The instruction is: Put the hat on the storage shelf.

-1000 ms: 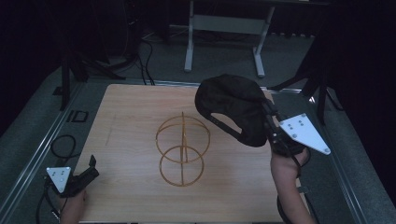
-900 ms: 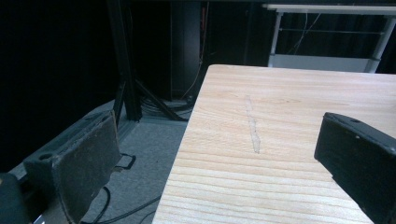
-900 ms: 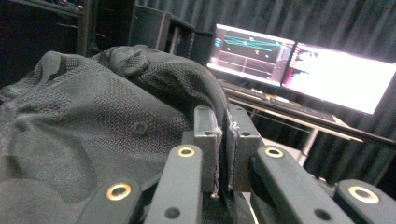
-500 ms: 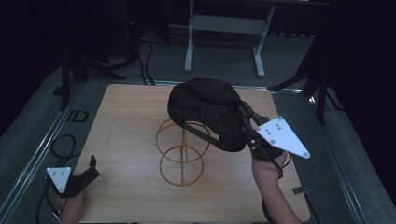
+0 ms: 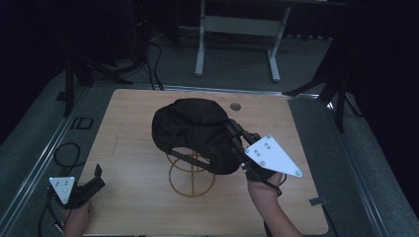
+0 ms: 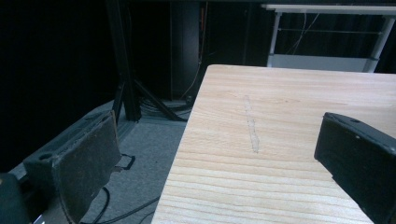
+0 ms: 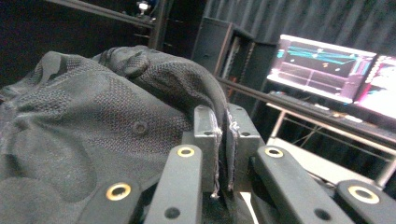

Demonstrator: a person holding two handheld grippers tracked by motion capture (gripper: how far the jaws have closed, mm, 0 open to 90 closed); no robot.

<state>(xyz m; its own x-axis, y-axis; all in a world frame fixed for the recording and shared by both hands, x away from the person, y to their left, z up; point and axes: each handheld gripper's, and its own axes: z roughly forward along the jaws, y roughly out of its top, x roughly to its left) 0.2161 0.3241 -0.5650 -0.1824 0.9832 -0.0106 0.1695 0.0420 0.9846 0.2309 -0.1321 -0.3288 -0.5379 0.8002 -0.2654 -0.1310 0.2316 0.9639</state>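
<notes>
Jaws of right gripper (image 5: 236,132) clamping edge of black cap (image 5: 195,132); fabric pinched between pads in right gripper view. Jaws of left gripper (image 5: 96,178) standing wide apart, gripping nothing, resting at near-left table (image 5: 138,123) corner. Cap hanging over wire stand (image 5: 191,175), now covering its top ring; one second ago cap sitting farther right, stand fully exposed. Cap: textured mesh fabric (image 7: 93,107), domed, creased. Stand: thin golden wire hoops. Tabletop: light woodgrain.

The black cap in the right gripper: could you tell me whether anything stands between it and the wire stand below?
Nothing visible does. The black cap, held by the right gripper, hangs directly over the wire stand, with open space between them.
</notes>
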